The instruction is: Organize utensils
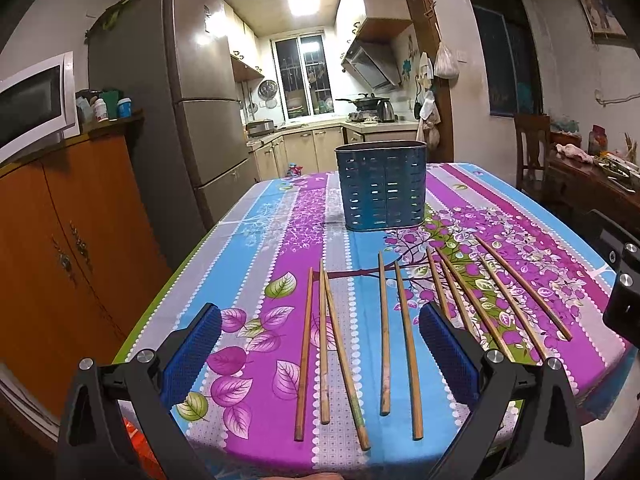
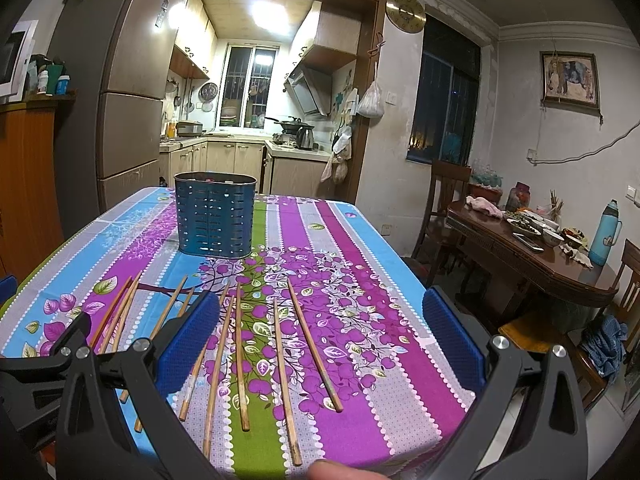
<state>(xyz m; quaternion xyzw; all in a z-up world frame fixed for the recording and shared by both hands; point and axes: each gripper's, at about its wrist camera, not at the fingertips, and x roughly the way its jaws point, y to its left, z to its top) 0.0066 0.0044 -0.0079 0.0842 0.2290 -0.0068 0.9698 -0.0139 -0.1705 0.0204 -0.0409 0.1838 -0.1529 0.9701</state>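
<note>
- Seen from the left wrist view, a table under a striped floral tablecloth (image 1: 256, 360) fills the foreground, with a refrigerator (image 1: 192, 120) and a lit kitchen behind it.
- Ten wooden chopsticks (image 1: 384, 336) are laid on the cloth in a loose row near the front edge, all pointing away toward the far end.
- A blue perforated utensil holder (image 1: 382, 186) is stood upright farther back, well apart from the chopsticks.
- The left gripper (image 1: 320, 352) is held above the near edge with its blue pads spread wide; nothing is gripped, and five chopsticks are seen between the fingers.
- Part of the other black tool is visible at the right edge.
- From the right wrist view, the same cloth is shown, with a wall clock (image 2: 406, 13) high up and a cluttered wooden side table (image 2: 532, 256) at the right.
- The holder is seen far left of centre, the chopsticks fanned out near the front.
- The right gripper (image 2: 320, 344) is also held spread wide and empty above the chopsticks.
- A fingertip (image 2: 340, 471) is seen at the bottom edge.
</note>
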